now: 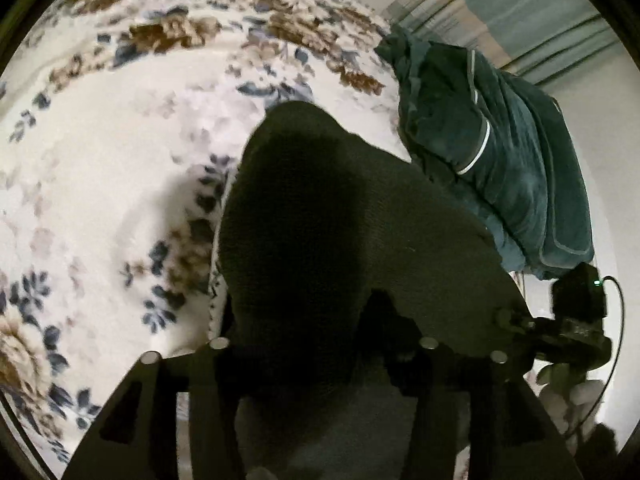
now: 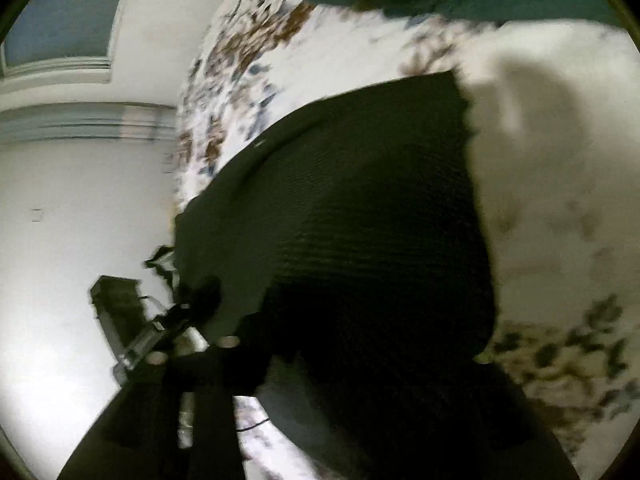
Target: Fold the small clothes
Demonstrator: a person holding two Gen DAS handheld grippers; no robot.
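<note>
Both tongs (image 1: 320,344) (image 2: 320,360) pinch (tips hidden) the dark knit garment (image 1: 320,220), draped over them.

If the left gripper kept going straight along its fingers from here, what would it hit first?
Most likely the dark knit garment, which already drapes over the left gripper and fills the line ahead. Beyond it lies the floral bedspread; how far is unclear. The jaws are hidden by cloth.

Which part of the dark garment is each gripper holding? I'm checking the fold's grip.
Both hold the dark knit garment at its near edge, one at each end; jaws hidden by cloth.
</note>
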